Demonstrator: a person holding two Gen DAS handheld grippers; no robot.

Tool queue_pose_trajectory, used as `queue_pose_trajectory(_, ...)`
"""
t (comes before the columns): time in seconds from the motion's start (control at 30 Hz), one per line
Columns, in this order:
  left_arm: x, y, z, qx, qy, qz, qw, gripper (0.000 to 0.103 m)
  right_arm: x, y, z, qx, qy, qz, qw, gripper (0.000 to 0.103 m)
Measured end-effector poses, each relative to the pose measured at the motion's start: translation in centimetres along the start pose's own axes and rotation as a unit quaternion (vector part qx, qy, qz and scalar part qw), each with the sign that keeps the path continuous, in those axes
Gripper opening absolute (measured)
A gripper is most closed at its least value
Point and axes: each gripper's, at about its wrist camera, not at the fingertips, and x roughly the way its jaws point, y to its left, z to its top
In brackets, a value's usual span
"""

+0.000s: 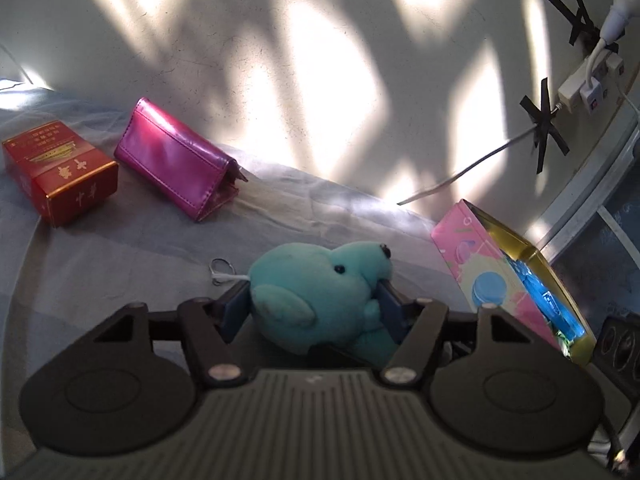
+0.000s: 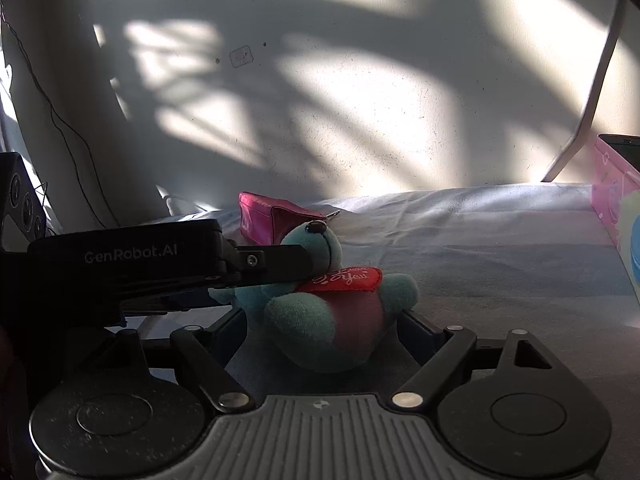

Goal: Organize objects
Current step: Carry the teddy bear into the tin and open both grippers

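Left wrist view: bed [image 1: 120, 248] carries pink tin [image 1: 476, 264] at its right edge and teal plush bear [image 1: 316, 296] near the middle. Left gripper [image 1: 314, 304] fingers pinch the bear; right gripper [image 2: 320, 332] fingers spread beside it.

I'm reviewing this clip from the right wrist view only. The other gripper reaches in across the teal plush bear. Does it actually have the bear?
Observer: In the left wrist view, the left gripper has its pads against both sides of the head of the teal plush bear, so it looks gripped.
Operator: I see only a pink edge at the far right. What is it?
Observer: It's an open pink tin with blue items inside.
Operator: Is there anything beyond the magenta pouch?
Observer: A red box lies to the left of the magenta pouch, apart from it.
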Motion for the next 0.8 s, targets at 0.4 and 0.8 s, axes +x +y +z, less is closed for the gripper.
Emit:
queue_pose_trajectory(0.4, -6.4, -4.8, -5.7, 0.048, -0.003, -0.007, 0.9988, 0.059, -8.4, 2.1, -4.9, -0.007, -0.014, 0.012, 1.000, 0.055)
queue_pose_trajectory(0.8, -5.9, -18.3, -6.8, 0.150, -0.018, -0.096, 0.9839, 0.059, -21.2, -3.5, -6.7, -0.006, -0.166, -0.094, 0.982, 0.055)
